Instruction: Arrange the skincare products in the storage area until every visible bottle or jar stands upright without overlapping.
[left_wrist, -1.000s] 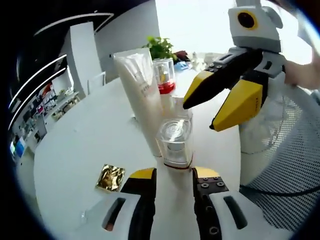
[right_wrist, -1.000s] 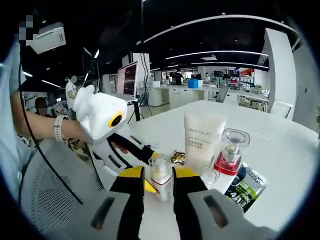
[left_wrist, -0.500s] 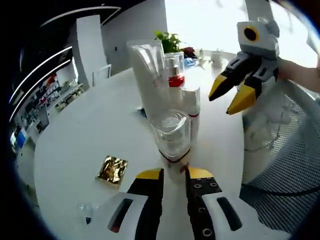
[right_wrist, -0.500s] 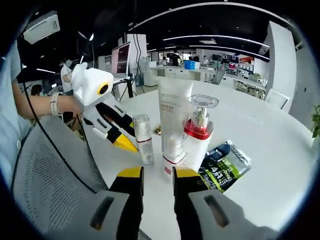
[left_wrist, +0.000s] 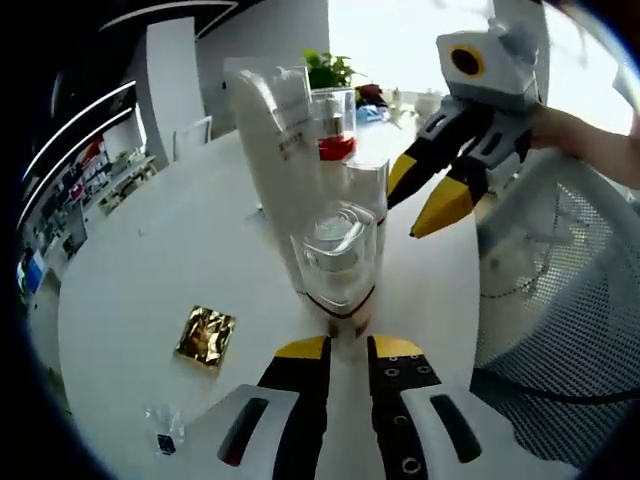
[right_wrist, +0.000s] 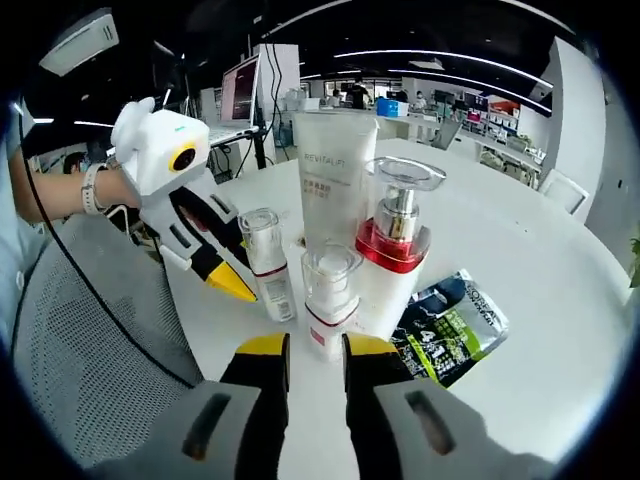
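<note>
1. Four skincare products stand upright in a tight cluster near the edge of the round white table: a tall white Revitalift tube on its cap, a red-collared pump bottle under a clear cover, a slim clear-capped bottle, and a short clear-capped bottle with a red band at its base.
2. A dark green sachet lies flat just beside the pump bottle, and a gold foil sachet lies flat on the far side of the cluster from it, apart from the bottles.
3. The left gripper sits low, just in front of the slim bottle's base; its yellow-tipped jaws stand almost together with only a narrow gap, pinching nothing.
4. The right gripper points at the short bottle; its jaws are nearly pressed together and hold nothing.
5. The bottles look small, rigid and light, with smooth plastic walls and loose-looking clear caps, so they probably slip and tip easily; a grip low on the body, below the cap, seems safest.
6. The tube is likely soft-walled and top-heavy on its cap; I would squeeze it gently near the cap end.
7. The sachets are thin and limp, best pinched at an edge.
</note>
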